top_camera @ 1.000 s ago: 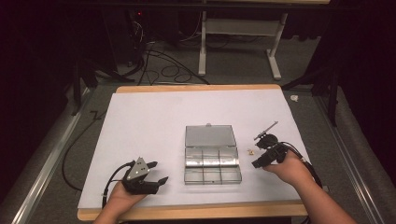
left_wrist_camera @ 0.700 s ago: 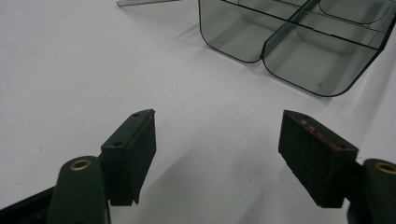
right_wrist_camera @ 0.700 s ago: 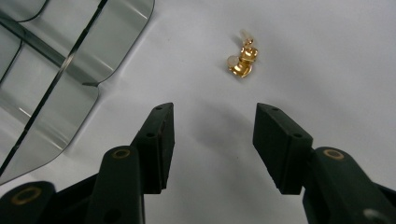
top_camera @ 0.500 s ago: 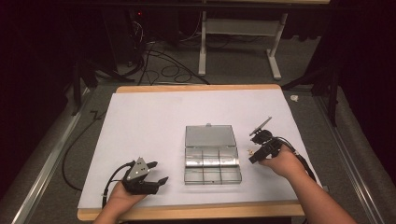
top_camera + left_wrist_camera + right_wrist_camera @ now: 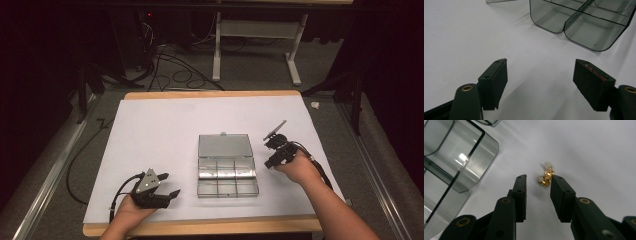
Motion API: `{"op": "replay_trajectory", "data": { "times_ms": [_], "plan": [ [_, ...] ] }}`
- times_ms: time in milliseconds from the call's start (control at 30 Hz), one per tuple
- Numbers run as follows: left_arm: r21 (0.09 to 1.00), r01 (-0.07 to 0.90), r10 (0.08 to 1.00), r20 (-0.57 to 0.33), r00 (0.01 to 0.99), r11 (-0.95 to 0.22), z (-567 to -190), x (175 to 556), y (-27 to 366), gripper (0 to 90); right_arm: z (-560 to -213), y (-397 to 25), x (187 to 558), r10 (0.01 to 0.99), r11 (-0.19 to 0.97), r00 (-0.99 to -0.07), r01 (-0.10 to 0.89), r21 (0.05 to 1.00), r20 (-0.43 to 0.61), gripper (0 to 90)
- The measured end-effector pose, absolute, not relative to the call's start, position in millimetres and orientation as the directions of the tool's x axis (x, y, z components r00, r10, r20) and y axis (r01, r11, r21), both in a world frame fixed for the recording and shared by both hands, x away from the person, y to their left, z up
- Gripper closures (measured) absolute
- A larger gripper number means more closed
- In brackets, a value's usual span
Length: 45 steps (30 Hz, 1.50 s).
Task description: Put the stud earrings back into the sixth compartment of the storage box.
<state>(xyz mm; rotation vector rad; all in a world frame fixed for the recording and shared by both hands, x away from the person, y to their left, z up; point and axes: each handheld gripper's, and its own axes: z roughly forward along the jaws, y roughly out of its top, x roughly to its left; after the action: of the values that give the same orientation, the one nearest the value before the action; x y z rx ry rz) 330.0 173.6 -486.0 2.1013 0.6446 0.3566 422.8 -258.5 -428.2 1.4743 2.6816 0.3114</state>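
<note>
Now right gripper (image 5: 537, 180) jaws partly apart, one jaw touching gold earring (image 5: 545, 178); left gripper (image 5: 540, 75) jaws wide apart, empty.

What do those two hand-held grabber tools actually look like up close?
Both are black. The left gripper has two blocky flat-faced jaws on arms with brass-coloured rivets, a grey three-cornered plate on top and a black cable trailing behind. The right gripper has matching jaws and rivets, and its own black cable. No sleeves show; the forearms are bare.

High view overhead, facing forward; tool views close; all share box (image 5: 227, 165)
</note>
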Motion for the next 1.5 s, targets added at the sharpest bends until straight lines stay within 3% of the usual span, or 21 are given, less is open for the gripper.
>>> {"op": "replay_trajectory", "data": {
  "times_ms": [467, 600, 1500],
  "plan": [
    [0.822, 0.31, 0.562, 0.015, 0.827, -0.478, -486, 330, 174, 28.6, -433, -252, 431, 0.852, 0.515, -0.523, 0.842, 0.16, 0.007, 79.2],
    [0.822, 0.311, 0.563, 0.015, 0.826, -0.478, -486, 330, 174, 28.6, -433, -251, 429, 0.834, 0.545, -0.552, 0.823, 0.16, -0.001, 86.3],
    [0.821, 0.311, 0.565, 0.018, 0.825, -0.48, -486, 330, 173, 28.6, -416, -259, 385, 0.809, 0.564, -0.583, 0.806, 0.178, 0.078, 86.1]
  ]
}}
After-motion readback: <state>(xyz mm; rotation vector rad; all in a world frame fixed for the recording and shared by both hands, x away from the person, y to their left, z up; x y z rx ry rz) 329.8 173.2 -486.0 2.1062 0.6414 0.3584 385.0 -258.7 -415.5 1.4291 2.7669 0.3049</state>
